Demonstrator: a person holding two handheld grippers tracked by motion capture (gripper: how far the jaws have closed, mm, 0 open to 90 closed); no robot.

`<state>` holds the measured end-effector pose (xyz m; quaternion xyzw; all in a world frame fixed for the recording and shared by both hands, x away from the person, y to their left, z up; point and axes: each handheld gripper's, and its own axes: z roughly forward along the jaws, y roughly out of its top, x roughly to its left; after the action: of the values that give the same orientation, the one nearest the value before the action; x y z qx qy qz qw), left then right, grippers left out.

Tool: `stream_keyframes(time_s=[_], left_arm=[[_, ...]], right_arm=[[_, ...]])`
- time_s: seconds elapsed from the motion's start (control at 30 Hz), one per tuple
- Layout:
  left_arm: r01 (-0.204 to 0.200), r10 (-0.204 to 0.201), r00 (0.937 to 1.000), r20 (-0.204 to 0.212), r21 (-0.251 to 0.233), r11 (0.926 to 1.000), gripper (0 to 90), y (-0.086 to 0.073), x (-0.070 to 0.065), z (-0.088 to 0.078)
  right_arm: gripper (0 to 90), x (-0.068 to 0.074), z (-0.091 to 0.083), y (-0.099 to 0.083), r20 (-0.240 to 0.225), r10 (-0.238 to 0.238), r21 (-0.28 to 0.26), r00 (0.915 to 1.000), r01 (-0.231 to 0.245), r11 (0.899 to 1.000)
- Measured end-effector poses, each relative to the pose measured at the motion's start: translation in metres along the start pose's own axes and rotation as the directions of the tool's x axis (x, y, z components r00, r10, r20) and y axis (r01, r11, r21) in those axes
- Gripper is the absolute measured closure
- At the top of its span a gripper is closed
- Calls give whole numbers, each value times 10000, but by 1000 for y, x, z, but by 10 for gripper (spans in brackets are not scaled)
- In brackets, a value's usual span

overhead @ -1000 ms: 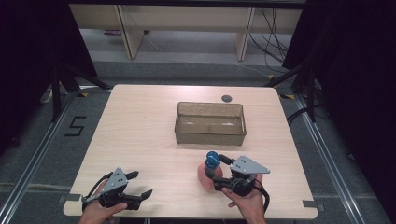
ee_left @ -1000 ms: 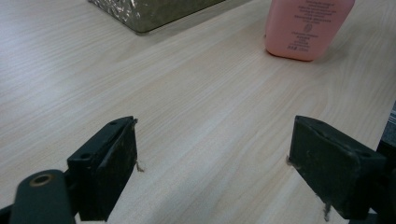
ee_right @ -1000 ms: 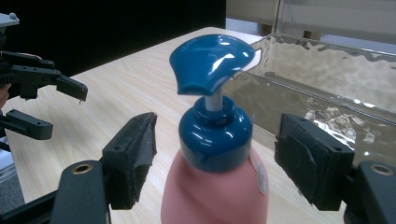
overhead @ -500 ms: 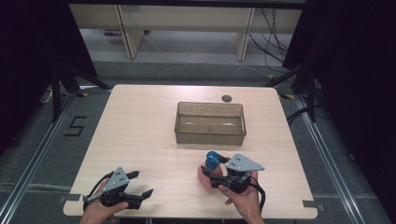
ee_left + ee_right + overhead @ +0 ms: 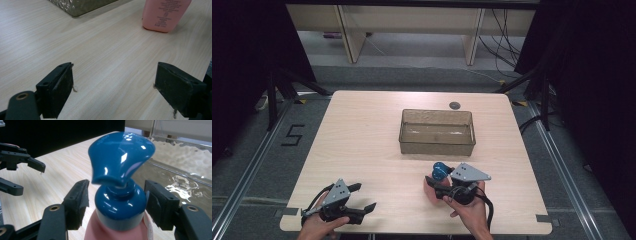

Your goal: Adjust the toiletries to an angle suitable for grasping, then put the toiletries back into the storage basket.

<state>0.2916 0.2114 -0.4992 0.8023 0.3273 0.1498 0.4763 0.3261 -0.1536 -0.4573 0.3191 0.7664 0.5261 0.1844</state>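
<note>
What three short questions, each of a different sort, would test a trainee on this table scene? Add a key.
1. True or false: the left gripper holds the pink pump bottle.
2. What colour is the bottle's pump head?
3. The right gripper has its jaws: A) on either side of the bottle's blue collar, B) inside the clear bin, C) flat on the table.

Key: 1 false; 2 blue; 3 A.

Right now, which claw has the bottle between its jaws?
The right claw: its jaws, just closing, flank the pink bottle; the left claw gapes over bare table.
</note>
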Motion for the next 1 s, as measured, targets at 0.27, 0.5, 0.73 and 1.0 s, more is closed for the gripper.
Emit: stream_keyframes(time_s=[0.27, 0.5, 0.73, 1.0], left_arm=[[-112, 112, 9999, 6, 54, 9999, 147, 0, 0, -1], [-74, 74, 10000, 44, -16, 10000, 147, 0, -2, 0], [-26, 26, 10000, 89, -49, 10000, 147, 0, -2, 0], [-138, 137, 9998, 112, 47, 9999, 147, -1, -3, -1]], right_arm=[[415, 1, 5, -2, -41, 72, 148, 10000, -72, 9999], [448, 0, 6, -3, 8, 81, 246, 10000, -81, 9997], [468, 1, 5, -3, 118, 208, 206, 9997, -211, 9996], [505, 2, 3, -2, 428, -198, 23, 9989, 197, 9998]])
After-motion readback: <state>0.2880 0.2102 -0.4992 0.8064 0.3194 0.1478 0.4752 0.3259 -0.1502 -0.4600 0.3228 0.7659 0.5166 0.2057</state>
